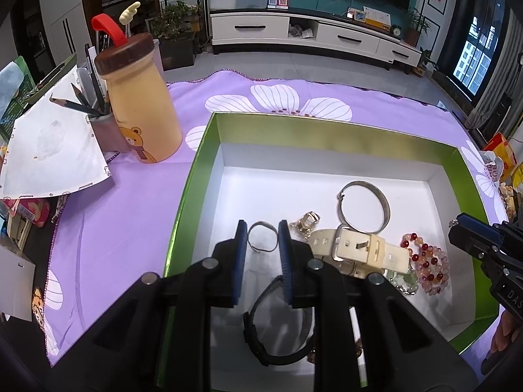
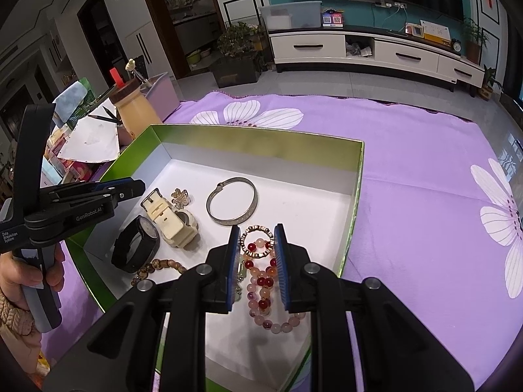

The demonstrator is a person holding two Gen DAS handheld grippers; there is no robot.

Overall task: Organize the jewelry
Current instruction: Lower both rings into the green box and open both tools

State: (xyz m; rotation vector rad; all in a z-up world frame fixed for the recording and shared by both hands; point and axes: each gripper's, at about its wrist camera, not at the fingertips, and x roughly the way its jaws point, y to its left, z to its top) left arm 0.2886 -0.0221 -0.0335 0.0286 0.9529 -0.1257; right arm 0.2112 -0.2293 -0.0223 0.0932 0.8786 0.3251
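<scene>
A green box [image 1: 196, 176] with a white floor holds the jewelry; it also shows in the right wrist view [image 2: 356, 176]. My left gripper [image 1: 261, 232] is shut on a small silver ring [image 1: 261, 236] just above the box floor. A black watch [image 1: 278, 326] lies under it. A cream watch [image 1: 356, 248], a silver bangle [image 1: 364, 207] and a gold brooch [image 1: 307, 222] lie beside it. My right gripper [image 2: 256, 240] is shut on a gold ring [image 2: 257, 241] over a pink and red bead bracelet [image 2: 264, 287]. A brown bead bracelet [image 2: 157, 268] lies at the left.
The box sits on a purple flowered cloth [image 2: 425, 179]. A cream bear bottle [image 1: 140, 107], a pencil holder [image 1: 104, 127] and a white paper sheet [image 1: 49, 150] stand left of the box. Snack packets [image 1: 503, 156] lie at the right edge.
</scene>
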